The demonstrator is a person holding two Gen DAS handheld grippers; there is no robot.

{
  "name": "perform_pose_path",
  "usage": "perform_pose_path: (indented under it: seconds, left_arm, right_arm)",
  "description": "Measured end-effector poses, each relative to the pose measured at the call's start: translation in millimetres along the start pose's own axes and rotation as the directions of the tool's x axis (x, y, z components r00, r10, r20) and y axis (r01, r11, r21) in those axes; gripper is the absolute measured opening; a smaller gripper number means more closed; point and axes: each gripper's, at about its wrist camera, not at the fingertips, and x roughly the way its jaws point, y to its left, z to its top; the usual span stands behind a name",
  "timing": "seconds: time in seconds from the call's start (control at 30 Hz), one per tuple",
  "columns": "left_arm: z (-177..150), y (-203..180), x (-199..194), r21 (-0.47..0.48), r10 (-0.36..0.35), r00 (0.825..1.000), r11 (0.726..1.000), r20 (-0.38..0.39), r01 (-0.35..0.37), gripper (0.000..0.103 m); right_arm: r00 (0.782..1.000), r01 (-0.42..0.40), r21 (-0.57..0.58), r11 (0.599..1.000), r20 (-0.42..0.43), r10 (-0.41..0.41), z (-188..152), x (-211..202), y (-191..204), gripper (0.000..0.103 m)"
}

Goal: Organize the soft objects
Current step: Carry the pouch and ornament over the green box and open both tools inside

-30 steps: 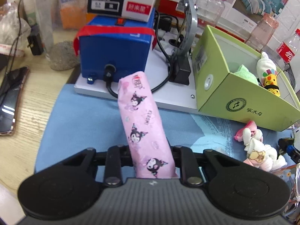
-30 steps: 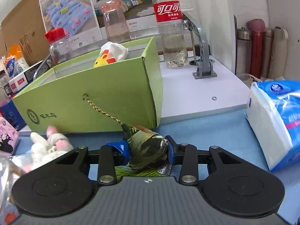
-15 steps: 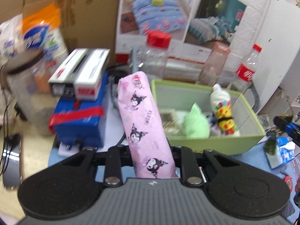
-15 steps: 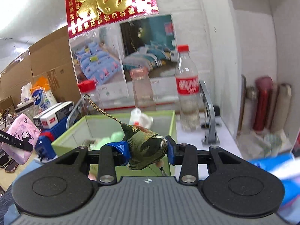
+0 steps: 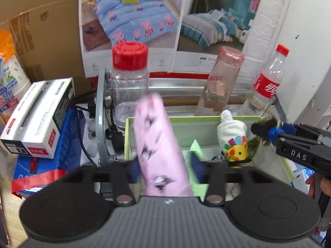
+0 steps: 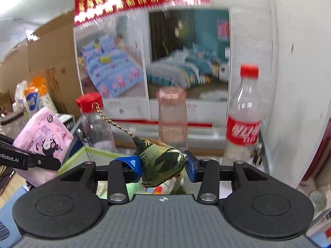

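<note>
From my left wrist camera, my left tool (image 5: 164,170) looks apart around the pink tissue pack (image 5: 160,144): dark gaps show between its blue pads and the blurred pack, so I cannot tell whether it grips at all. The pack juts up over the near left part of the green box (image 5: 206,119). Inside that box a white and yellow chick toy (image 5: 233,138) stands toward the right wall, with a pale green soft thing (image 5: 196,147) to its left. Over the box's right rim my right tool (image 5: 266,131) reaches in from the side. From my right wrist camera, my right tool (image 6: 163,165) is clamped on the green brocade pouch (image 6: 161,161), whose braided cord (image 6: 111,123) trails up to the left. The green box (image 6: 72,161) lies below and left of the pouch, and the pink tissue pack (image 6: 42,142) hangs at its left edge in my left tool (image 6: 29,159).
</note>
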Motion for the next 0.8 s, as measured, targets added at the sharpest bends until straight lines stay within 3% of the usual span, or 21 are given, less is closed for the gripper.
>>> perform_pose_path:
  seconds: [0.1, 0.3, 0.8]
  left_arm:
    - [-2.1, 1.4, 6.5, -0.002, 0.009, 1.000, 1.000, 0.007, -0.009, 0.065]
    - [-6.9, 3.9, 6.4, -0.005, 0.025, 1.000, 1.000, 0.002, -0.025, 0.065]
    - [-74.7, 13.8, -44.0, 0.002, 0.057, 0.998, 0.998, -0.020, -0.057, 0.065]
  right_arm:
    - [0.995, 0.038, 0.066, 0.997, -0.092, -0.032, -8.6, 14.0, -11.1, 0.034]
    - [0.999, 0.049, 0.103, 0.993, -0.013, -0.048, -7.3, -2.7, -18.0, 0.043]
    - [0.996, 0.050, 0.028, 0.998, -0.069, -0.048, -40.7, -58.6, 10.3, 0.056]
